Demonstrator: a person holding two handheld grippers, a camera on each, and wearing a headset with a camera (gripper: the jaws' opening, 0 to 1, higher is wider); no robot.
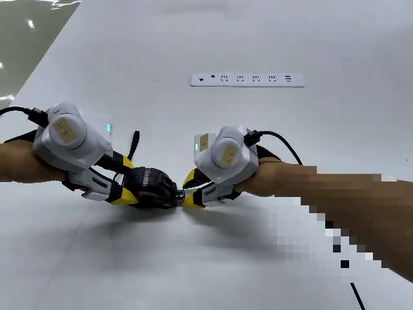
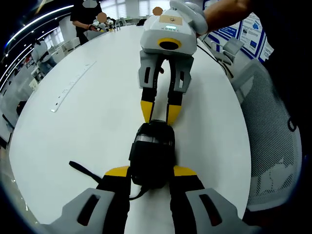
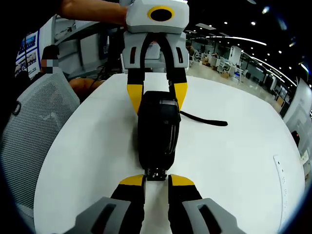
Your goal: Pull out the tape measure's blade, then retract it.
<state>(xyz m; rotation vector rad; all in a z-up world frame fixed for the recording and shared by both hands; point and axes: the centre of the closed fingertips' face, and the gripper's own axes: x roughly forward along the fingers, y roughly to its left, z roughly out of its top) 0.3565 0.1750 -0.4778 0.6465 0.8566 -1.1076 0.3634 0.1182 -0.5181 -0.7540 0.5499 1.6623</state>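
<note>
So the tape measure [image 1: 151, 187] sits low over the white tabletop [image 1: 258, 39], right between the two claws. I can't tell if its underside touches the surface. The left claw [image 1: 122, 188] is clamped on the black case from both sides, and in the left gripper view you can see its yellow tips hugging the body near the back. My read is that it's there as the anchor, so the case doesn't slide when the blade gets tugged.

The right claw [image 1: 191, 197] comes in nose-to-nose from the opposite side, lined up with the case's mouth. In the right gripper view its tips sit narrowly on either side of the little end hook [image 3: 156, 173]. I honestly can't tell whether the pads are biting it or just bracketing it. No blade is showing past the hook, so I'd say the pull hasn't started.

Facing each other in one straight line makes sense, since the blade should come out flat instead of kinking sideways. The wrist strap [image 3: 204, 119] trails off to the side on the tabletop, out of the pull path. A power strip [image 1: 246, 79] lies well apart, further back.
</note>
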